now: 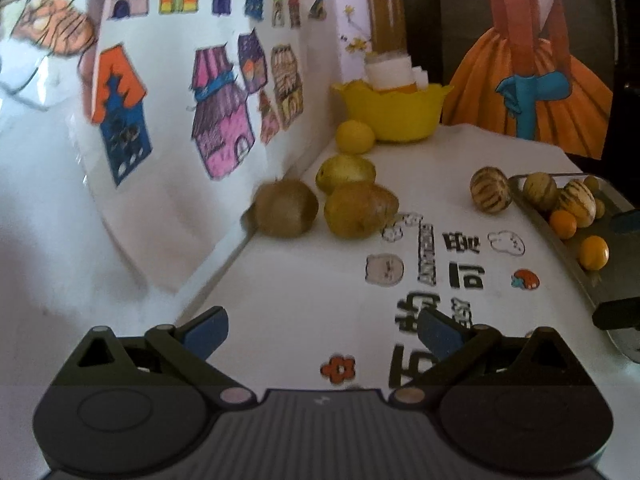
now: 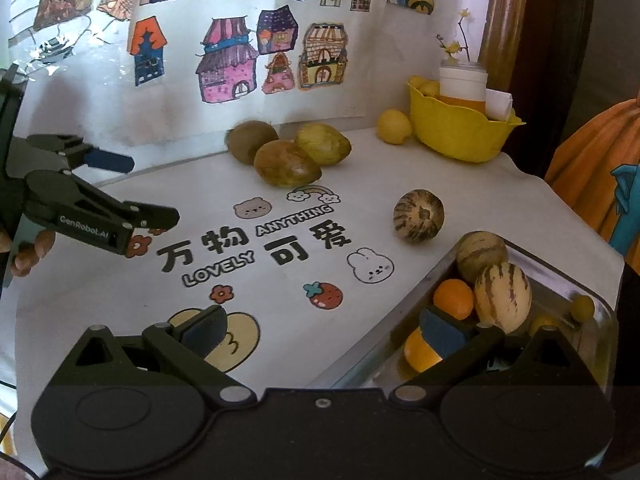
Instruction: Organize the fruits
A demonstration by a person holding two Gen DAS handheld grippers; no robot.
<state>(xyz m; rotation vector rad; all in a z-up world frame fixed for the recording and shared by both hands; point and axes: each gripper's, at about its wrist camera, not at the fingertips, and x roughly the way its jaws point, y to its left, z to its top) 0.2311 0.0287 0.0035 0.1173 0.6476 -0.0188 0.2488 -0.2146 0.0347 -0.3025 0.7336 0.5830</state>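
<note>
Fuzzy brown kiwi (image 2: 251,140), two smooth green-brown oval fruits (image 2: 286,163) (image 2: 322,143) and a small lemon (image 2: 394,126) clustered at the back of the worktop (image 2: 120,304), near a scalloped yellow plastic bowl (image 2: 460,132). One striped, rounded melon (image 2: 418,216) alone on the white printed cloth, just beside a shiny metal tray (image 2: 404,320) holding two more striped melons and glossy oranges. Left tongs (image 2: 154,190) spread wide, empty, above the cloth. Right tongs (image 2: 324,330) likewise wide apart, gripping nothing, one blue pad over the tray. Coloured house drawings on the wall behind.
</note>
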